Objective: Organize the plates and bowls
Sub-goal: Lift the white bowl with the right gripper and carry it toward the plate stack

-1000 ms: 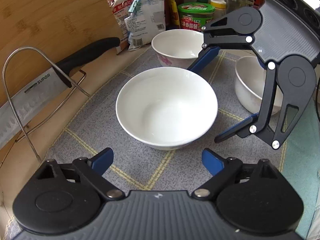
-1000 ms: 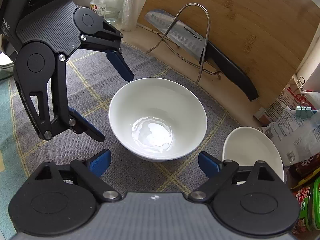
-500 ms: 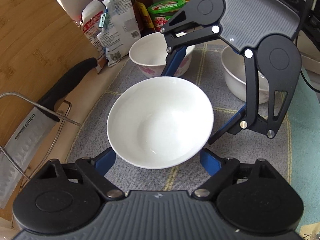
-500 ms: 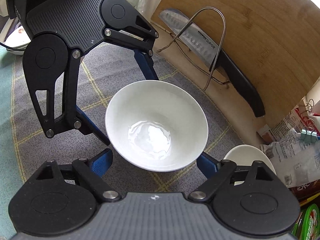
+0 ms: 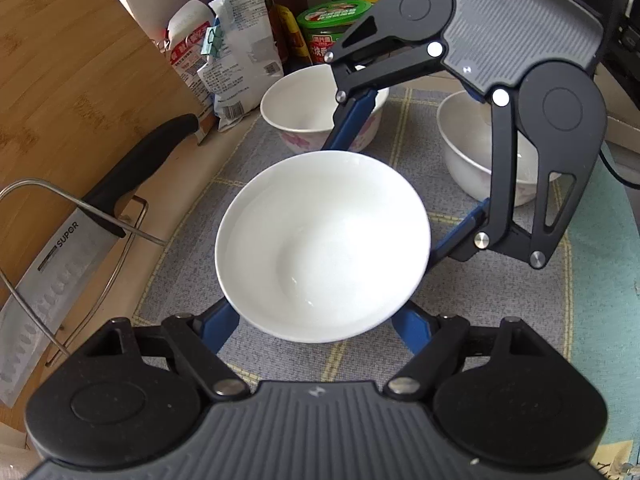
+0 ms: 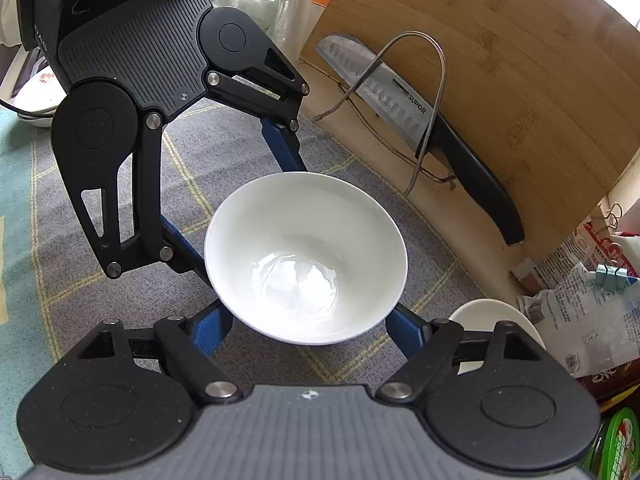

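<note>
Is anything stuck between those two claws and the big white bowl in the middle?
Nothing visible. The left claw and right claw each straddle the white bowl from opposite sides, blue fingers against its wall. Their jaws have just been closing on it.

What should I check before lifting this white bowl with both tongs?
1. Left tongs shut on the white bowl: ok.
2. Right tongs gripping it too: cannot tell; their jaws have just been closing, with the bowl between them.
3. Bowl dry inside: cannot tell; there is a shiny patch at its bottom.
4. Flowered bowl stands apart from it: ok.
5. Third bowl stands apart from it: ok.
6. Knife off to the side, clear of both tongs: ok.
</note>
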`<state>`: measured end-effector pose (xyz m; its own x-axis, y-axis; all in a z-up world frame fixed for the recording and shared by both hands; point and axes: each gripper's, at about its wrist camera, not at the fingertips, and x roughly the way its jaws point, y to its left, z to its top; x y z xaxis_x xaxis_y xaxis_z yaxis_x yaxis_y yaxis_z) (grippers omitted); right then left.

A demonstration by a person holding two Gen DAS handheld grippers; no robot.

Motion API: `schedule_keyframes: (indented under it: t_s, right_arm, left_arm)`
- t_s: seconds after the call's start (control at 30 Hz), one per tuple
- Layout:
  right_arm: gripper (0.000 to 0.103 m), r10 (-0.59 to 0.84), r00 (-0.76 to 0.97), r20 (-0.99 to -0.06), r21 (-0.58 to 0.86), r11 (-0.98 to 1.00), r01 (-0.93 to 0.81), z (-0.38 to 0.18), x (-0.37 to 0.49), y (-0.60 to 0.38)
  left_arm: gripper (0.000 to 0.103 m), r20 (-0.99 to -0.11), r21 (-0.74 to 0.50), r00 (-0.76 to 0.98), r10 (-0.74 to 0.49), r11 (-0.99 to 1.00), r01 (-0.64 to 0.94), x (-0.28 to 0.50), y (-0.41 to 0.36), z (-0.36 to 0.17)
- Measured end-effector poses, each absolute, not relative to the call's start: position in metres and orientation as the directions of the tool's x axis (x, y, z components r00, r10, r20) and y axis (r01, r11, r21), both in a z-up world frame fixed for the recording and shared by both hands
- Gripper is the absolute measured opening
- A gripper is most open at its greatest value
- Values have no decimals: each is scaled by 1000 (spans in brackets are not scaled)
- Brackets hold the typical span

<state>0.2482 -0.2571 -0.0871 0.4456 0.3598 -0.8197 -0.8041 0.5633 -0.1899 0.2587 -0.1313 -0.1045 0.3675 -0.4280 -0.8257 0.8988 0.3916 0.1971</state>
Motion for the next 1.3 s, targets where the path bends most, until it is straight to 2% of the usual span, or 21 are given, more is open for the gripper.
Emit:
schedule_keyframes:
  t_s: [0.57, 1.3]
  right_arm:
    - [87, 430, 416, -801, -218, 437, -873, -65, 191, -214]
    - [87, 467, 345, -814, -176, 368, -913, -78, 145, -145]
  left_arm:
    - [83, -825, 187, 428, -370, 537, 823, 189, -86, -79]
    - [83, -856, 169, 420, -300, 605, 778, 143, -21, -89]
